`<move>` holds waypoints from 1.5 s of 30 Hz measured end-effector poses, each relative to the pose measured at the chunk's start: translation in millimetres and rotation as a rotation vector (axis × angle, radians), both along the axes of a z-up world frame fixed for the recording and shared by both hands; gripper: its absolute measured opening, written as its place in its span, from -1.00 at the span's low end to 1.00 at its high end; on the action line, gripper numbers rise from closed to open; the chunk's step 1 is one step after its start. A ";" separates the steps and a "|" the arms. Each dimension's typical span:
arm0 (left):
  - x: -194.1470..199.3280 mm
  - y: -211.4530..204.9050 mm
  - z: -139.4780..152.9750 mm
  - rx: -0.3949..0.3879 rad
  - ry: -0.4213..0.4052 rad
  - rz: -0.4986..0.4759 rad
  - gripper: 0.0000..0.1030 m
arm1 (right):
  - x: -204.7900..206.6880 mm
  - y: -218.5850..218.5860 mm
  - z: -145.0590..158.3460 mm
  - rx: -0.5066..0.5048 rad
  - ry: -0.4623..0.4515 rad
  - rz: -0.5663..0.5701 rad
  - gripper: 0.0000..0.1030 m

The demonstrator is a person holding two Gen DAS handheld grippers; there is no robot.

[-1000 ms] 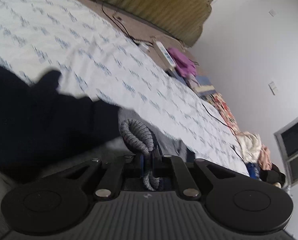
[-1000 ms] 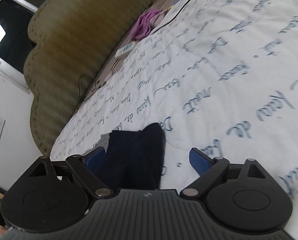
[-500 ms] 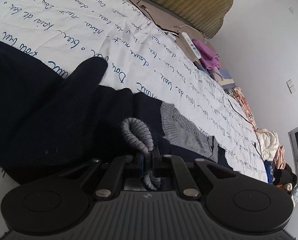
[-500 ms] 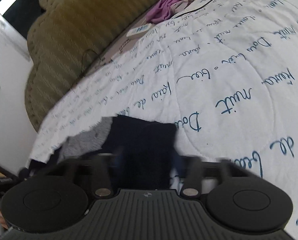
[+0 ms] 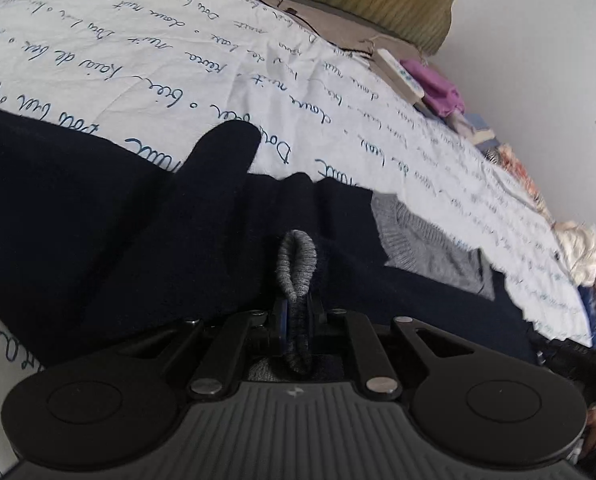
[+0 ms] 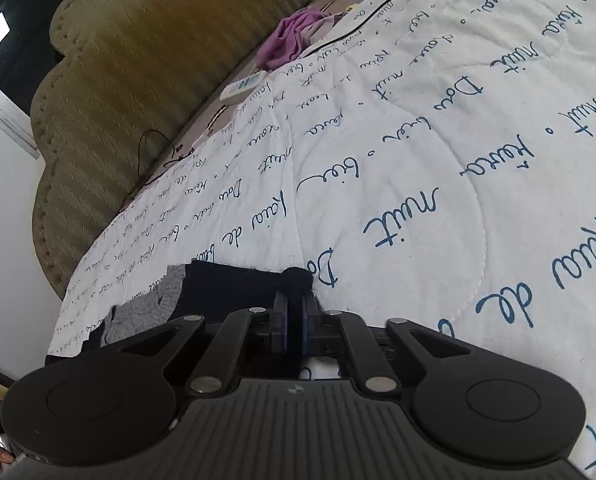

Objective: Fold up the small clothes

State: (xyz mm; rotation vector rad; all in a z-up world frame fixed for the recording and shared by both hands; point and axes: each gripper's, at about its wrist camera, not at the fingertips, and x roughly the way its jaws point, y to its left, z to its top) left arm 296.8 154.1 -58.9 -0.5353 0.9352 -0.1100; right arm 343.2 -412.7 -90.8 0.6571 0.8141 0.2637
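**Navy knit pinched at both ends, fold barely begun**

Grey ribbed trim [image 5: 296,268] sat clamped between the pads of the left gripper [image 5: 297,312], though its jaws were easing apart. The right gripper [image 6: 295,308], jaws also easing apart, pinched a bunched navy corner [image 6: 296,278]. Just beyond both, the dark garment [image 5: 98,216] lay spread on the white quilt [image 6: 418,184], one sleeve [image 5: 226,152] sticking out unfolded. Judging by that, most folding remained. Far off sat a remote [image 6: 242,87] and purple cloth [image 6: 290,38].
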 end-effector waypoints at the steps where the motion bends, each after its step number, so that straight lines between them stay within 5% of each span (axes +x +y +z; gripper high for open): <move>1: -1.8 1.5 0.6 -0.006 0.006 -0.004 -0.70 | 0.5 -0.8 1.2 0.008 0.014 -0.006 -0.54; 4: -12.5 5.5 10.4 -0.010 0.005 -0.015 -0.52 | -8.5 1.8 15.6 -0.007 -0.008 -0.044 -0.46; 8: -37.1 3.8 45.1 0.063 -0.144 0.043 -0.44 | -35.7 34.4 54.5 -0.143 -0.193 0.027 -0.38; 11: -46.8 -15.6 62.9 0.095 -0.285 0.037 -0.39 | -46.3 77.9 66.0 -0.218 -0.256 0.161 0.18; 14: -32.1 -50.0 45.1 0.089 -0.242 -0.035 -0.14 | -39.6 118.1 54.7 -0.333 -0.236 0.224 0.21; 17: -23.8 -73.4 15.5 0.184 -0.175 -0.028 -0.13 | -34.4 136.3 40.9 -0.444 -0.207 0.209 0.21; 19: -23.7 -71.1 -4.5 0.171 -0.149 0.019 -0.15 | -32.6 139.1 24.2 -0.488 -0.158 0.212 0.22; 24: -33.8 -82.1 -7.2 0.283 -0.214 -0.013 -0.31 | -52.3 142.5 2.6 -0.546 -0.283 0.228 0.39; 28: -56.2 -58.2 13.2 0.144 -0.319 -0.008 -0.26 | -53.4 144.9 3.4 -0.553 -0.290 0.248 0.55; 30: -82.0 -26.9 26.4 0.072 -0.439 0.087 0.08 | -54.6 142.7 3.9 -0.535 -0.294 0.244 0.58; 32: -105.4 17.8 34.5 0.051 -0.527 0.306 0.85 | -54.1 140.4 3.0 -0.507 -0.294 0.245 0.64; 34: -117.5 69.3 34.1 0.012 -0.538 0.537 0.88 | -52.5 138.5 2.7 -0.483 -0.293 0.247 0.68; 38: -114.9 175.2 15.6 -0.181 -0.412 0.842 0.87 | -53.2 139.9 2.5 -0.485 -0.294 0.246 0.69; 41: -110.7 224.3 -1.1 -0.272 -0.363 0.990 0.86 | -53.2 138.7 2.1 -0.474 -0.294 0.240 0.69; 45: -83.3 252.7 -21.1 -0.303 -0.283 1.004 0.80 | -52.0 137.8 1.9 -0.465 -0.292 0.238 0.70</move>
